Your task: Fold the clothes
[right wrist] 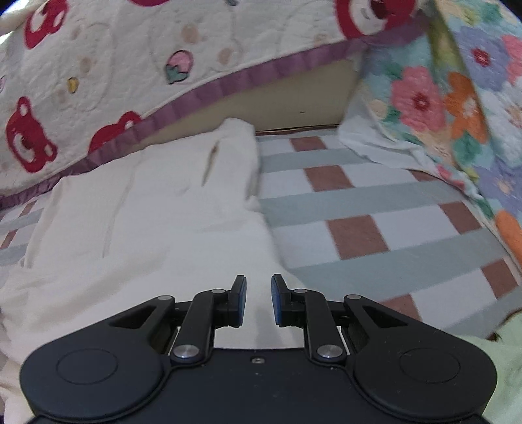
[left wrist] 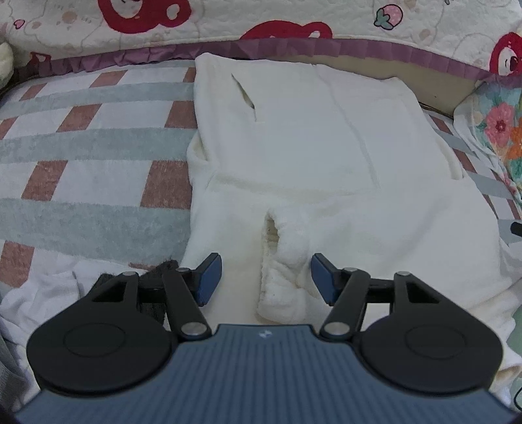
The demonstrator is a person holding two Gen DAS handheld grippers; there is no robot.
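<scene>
Both tools gape empty: left tool (left wrist: 266, 277) wide over the white garment's (left wrist: 319, 156) near edge, right tool (right wrist: 258, 300) narrow; checked bed (right wrist: 375, 208) bare alongside.

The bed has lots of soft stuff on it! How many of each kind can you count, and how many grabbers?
White fleece garment: 1
Bear-and-strawberry quilt: 1
Flowered blanket: 1
Checked bedsheet: 1
Grippers: 2, the left gripper and the right gripper
Total: 6
</scene>
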